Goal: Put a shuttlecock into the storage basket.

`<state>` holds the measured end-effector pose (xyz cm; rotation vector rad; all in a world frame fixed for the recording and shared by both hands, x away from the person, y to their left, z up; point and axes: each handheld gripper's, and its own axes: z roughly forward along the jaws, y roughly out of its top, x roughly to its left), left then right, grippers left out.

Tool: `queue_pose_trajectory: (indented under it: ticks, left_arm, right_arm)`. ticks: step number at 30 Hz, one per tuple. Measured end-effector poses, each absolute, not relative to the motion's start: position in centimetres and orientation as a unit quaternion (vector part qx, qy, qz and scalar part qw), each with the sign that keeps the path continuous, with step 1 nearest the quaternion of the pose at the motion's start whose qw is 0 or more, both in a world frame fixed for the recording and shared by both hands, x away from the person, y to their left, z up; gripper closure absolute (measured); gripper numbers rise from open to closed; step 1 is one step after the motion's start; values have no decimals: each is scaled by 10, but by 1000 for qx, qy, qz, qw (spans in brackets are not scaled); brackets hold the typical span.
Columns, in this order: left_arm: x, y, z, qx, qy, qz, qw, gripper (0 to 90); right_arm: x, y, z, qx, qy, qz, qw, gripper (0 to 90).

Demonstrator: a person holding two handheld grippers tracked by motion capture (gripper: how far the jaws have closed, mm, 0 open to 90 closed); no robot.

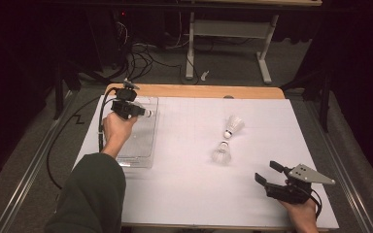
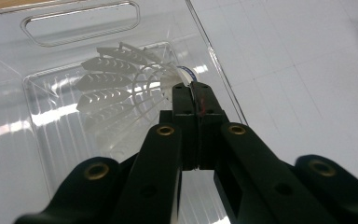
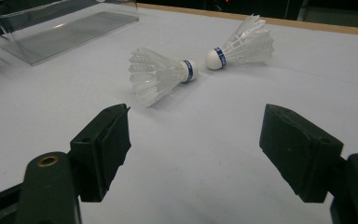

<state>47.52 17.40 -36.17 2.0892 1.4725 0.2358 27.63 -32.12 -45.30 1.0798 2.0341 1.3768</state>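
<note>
Left tongs (image 1: 144, 112): sitting in the upper left of the high view, over a clear plastic tray (image 1: 143, 155). The jaws are pinching together on a shuttlecock (image 2: 126, 88) at its cork end. In the left gripper view the white skirt is fanning out up and to the left of the jaw tips, above the tray's ribbed floor, with the tray's cut-out handle (image 2: 80, 24) lying along the top edge. I cannot tell whether the skirt is touching the floor. A hand (image 1: 118, 130) in a dark green sleeve (image 1: 94, 191) is gripping the tool from below.

Right tongs (image 1: 266, 174): sitting in the lower right of the high view, just above the white counter (image 1: 184, 194). The jaws are standing wide apart with nothing between them, pointing up and left.

Second shuttlecock (image 1: 221, 153): lying on its side right of centre in the high view, cork pointing up the frame. In the right gripper view it is lying above the left jaw.

Third shuttlecock (image 1: 233, 125): lying on its side just above the second, skirt fanning toward the upper right, cork pointing down-left. The two corks are lying close together, facing each other with a small gap showing in the right gripper view.

Both are lying well apart from the tray.
</note>
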Motion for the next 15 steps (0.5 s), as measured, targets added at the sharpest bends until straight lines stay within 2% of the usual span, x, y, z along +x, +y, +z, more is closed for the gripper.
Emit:
queue_pose_trajectory:
  ticks: [15]
  left_arm:
    - [485, 168, -373, 781, 557, 86, 269, 897]
  right_arm:
    - [276, -321, -453, 391, 739, 500, 227, 247]
